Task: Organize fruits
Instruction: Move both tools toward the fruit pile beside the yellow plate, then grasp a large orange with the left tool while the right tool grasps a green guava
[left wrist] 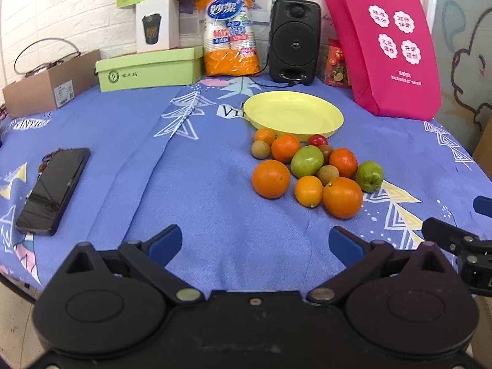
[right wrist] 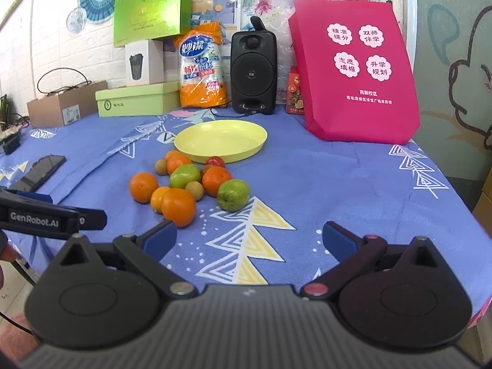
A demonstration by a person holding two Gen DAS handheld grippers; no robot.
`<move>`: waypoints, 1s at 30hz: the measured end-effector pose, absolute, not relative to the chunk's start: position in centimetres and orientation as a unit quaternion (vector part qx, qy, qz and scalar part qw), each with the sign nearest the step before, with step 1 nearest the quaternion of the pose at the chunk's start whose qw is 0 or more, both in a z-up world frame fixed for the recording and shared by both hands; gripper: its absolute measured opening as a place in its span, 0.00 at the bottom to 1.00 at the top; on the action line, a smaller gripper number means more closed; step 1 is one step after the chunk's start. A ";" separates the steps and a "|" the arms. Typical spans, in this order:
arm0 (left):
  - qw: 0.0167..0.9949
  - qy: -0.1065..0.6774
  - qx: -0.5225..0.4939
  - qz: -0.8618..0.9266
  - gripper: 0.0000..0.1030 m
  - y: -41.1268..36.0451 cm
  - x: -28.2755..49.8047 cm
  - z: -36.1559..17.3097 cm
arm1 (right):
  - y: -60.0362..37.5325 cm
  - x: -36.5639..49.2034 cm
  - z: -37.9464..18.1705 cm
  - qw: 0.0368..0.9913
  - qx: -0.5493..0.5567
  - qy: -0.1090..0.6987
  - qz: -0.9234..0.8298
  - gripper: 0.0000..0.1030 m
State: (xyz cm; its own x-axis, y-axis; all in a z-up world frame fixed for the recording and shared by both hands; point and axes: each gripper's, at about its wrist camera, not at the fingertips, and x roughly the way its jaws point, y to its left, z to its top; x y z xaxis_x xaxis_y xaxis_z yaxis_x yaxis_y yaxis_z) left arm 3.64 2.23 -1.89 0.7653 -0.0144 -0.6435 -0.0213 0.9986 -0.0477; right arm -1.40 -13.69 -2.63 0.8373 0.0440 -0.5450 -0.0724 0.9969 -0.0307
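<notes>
While both tongs gape, fruits (left wrist: 310, 169) cluster beside plate (left wrist: 293, 117).

Both wrist views face the fruit pile (left wrist: 310, 169) nearby.

The black side plate of the left gripper (right wrist: 33, 215), at nine o'clock in the right wrist view, carries the white lettering "GenRobot.AI". The magenta non-woven tote bag (right wrist: 356, 70), at one o'clock, bears four pink flower badges reading 精准提分, 双师伴学, 志愿填报 and 升学规划, with 高新校区 beneath. The orange-and-clear plastic pack of paper cups (right wrist: 201, 67), at twelve o'clock, shows the brand 妙洁.
</notes>
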 end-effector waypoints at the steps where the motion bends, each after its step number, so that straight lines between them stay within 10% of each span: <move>1: 0.941 0.339 -0.018 0.000 1.00 2.1 3.7 -1.9 | -13.7 -1.2 -2.8 0.958 -0.027 0.285 0.030 1.00; 15: 0.943 0.332 -0.006 -0.016 0.99 3.1 7.9 -3.3 | -13.6 3.7 -4.8 0.951 -0.090 0.292 0.051 0.98; 25: 0.931 0.358 0.025 -0.063 0.46 2.5 12.0 -5.8 | -13.8 7.9 -6.4 0.941 -0.091 0.317 0.072 0.86; 30: 0.929 0.364 0.014 -0.070 0.45 2.9 13.5 -6.7 | -13.6 9.8 -7.1 0.937 -0.083 0.329 0.081 0.76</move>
